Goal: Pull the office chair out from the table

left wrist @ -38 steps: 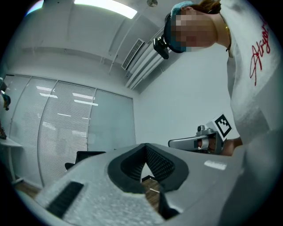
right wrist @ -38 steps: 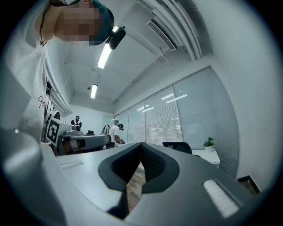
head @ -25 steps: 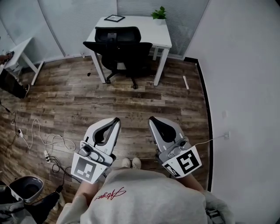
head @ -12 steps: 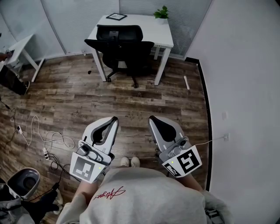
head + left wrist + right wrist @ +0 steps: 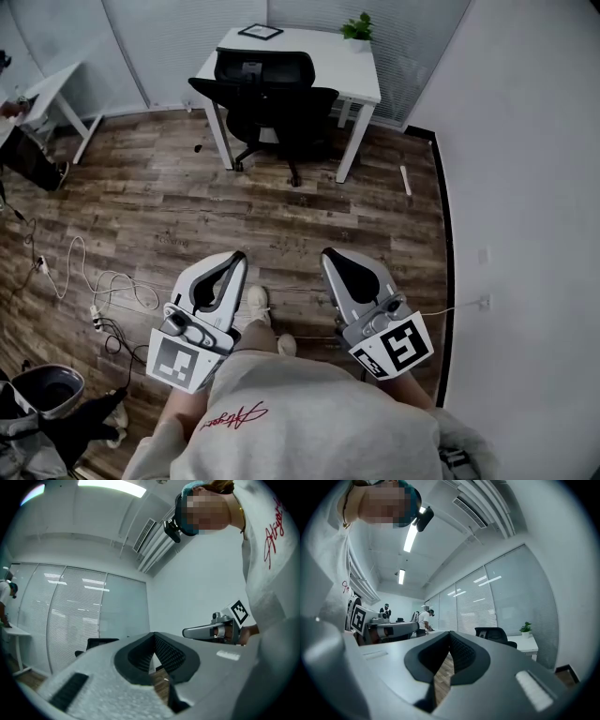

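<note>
Wood-plank flooring (image 5: 187, 206) runs from my feet to the far glass wall, where one white table (image 5: 323, 64) stands. One black office chair (image 5: 277, 103) is pushed up to its near side, seat partly under the tabletop and backrest facing me. It is well apart from both grippers, across open floor. I count two grippers. The left gripper (image 5: 238, 256) and the right gripper (image 5: 327, 255) are held side by side low in front of me, each with its jaws pressed together and nothing between them. On the tabletop sit one small potted plant (image 5: 357, 26) and one picture frame (image 5: 261, 31). A second white table (image 5: 56, 94) shows at the left edge, and loose cables (image 5: 84, 281) lie on the floor to my left. I judge the chair fairly heavy but easy to roll on its star base, and likely to swivel if pulled off-centre. The stiff top edge of the backrest looks like the best hold, taken near the middle or with one gripper at each side.
</note>
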`<state>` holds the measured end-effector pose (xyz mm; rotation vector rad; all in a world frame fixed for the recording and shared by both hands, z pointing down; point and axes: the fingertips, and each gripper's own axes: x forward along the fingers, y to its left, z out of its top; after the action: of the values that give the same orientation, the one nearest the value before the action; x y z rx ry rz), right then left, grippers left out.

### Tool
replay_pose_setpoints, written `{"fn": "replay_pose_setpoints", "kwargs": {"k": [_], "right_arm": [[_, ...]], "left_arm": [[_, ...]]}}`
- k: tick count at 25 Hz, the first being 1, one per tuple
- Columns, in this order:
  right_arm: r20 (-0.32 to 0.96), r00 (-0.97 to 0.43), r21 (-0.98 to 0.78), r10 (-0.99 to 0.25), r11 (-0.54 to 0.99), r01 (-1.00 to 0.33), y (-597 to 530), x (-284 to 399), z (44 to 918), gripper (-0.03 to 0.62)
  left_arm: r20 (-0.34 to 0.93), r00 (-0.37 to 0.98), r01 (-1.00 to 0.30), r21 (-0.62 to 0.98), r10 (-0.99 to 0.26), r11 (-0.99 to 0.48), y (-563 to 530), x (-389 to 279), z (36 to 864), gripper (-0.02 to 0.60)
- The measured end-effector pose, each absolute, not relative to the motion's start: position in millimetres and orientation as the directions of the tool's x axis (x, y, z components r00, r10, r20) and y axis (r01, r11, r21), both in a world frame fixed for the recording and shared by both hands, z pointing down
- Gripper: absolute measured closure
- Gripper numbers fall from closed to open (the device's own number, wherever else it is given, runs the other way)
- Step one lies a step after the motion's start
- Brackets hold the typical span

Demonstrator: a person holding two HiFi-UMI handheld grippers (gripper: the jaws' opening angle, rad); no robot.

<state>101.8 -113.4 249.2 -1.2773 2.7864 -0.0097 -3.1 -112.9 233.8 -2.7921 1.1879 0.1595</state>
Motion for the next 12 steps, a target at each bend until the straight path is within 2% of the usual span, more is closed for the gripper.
{"fn": "replay_pose_setpoints", "kwargs": {"k": [12], "right_arm": [[-0.063, -0.637, -0.015, -0.768, 0.639, -0.769, -166, 95, 255, 0.597]], "left_arm": [[-0.156, 0.702, -0.709, -0.067, -0.695, -0.702, -171, -13, 246, 0.584]]}}
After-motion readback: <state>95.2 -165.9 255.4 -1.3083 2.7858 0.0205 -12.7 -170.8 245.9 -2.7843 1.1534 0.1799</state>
